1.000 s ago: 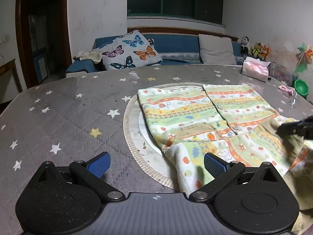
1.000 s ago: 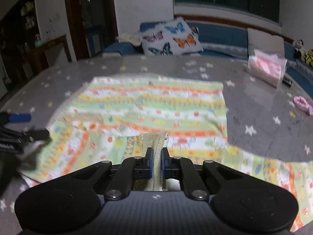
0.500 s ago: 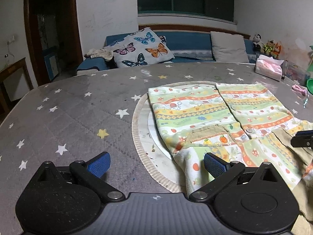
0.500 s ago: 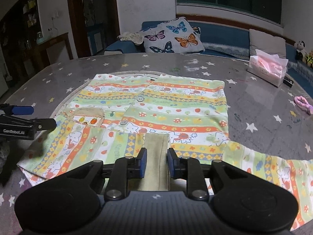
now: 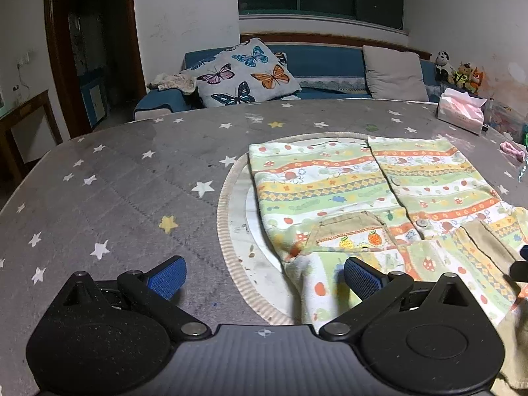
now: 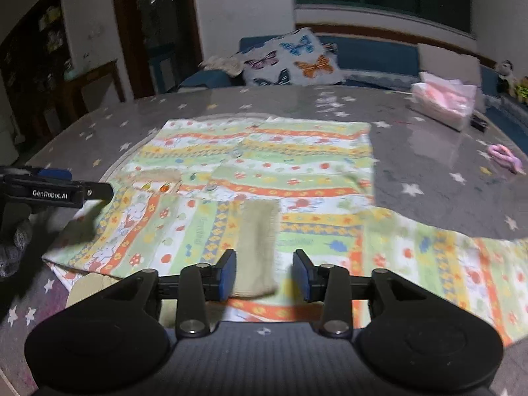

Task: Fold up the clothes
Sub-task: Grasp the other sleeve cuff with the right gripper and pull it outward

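A child's striped green, orange and yellow shirt lies flat on the star-patterned table; in the right wrist view its left sleeve is folded across the body. The beige cuff of that sleeve lies loose between my right gripper's open blue pads. My left gripper is open and empty, low over the table at the shirt's near left edge. It also shows at the left of the right wrist view. The right sleeve lies spread out to the right.
A round woven mat lies under the shirt. A pink tissue pack and a pink hair tie sit at the table's far right. A sofa with a butterfly cushion stands behind the table.
My right gripper has opened and let go of the beige cuff, which now lies on the shirt. My left gripper has shifted left, still open.
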{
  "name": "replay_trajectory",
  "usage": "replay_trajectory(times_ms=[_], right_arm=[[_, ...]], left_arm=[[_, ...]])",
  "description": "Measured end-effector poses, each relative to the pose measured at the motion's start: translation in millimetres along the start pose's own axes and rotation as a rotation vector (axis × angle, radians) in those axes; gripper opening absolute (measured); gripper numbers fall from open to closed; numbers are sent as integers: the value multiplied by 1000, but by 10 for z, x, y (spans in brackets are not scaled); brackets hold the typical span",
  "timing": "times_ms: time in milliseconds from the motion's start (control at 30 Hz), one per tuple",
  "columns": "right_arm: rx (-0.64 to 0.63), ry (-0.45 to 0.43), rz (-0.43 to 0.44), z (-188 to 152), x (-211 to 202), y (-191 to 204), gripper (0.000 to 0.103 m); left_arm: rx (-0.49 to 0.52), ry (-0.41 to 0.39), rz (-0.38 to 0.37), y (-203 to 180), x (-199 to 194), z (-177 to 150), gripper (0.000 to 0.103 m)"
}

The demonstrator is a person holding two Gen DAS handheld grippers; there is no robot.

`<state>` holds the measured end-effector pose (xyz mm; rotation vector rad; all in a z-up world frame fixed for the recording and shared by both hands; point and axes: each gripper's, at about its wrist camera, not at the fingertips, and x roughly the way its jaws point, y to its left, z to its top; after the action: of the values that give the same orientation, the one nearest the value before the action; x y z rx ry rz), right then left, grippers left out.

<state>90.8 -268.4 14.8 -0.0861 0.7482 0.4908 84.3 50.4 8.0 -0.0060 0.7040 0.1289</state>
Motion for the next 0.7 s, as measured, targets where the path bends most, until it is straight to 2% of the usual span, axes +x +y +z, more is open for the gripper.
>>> replay_trajectory(times_ms=[167, 467, 533, 700], right_arm=[[86, -39, -78, -90, -193, -302, 46], [287, -65, -328, -304, -412, -1130, 50], [321, -77, -383, -341, -467, -1302, 55], [386, -103, -509, -408, -570, -1675, 58]], left_arm=[[2, -5, -20, -68, -3, 20, 103], [33, -10, -73, -265, -8, 44, 103], [39, -11, -83, -299, -12, 50, 103], [50, -12, -88, -351, 1, 60, 103]])
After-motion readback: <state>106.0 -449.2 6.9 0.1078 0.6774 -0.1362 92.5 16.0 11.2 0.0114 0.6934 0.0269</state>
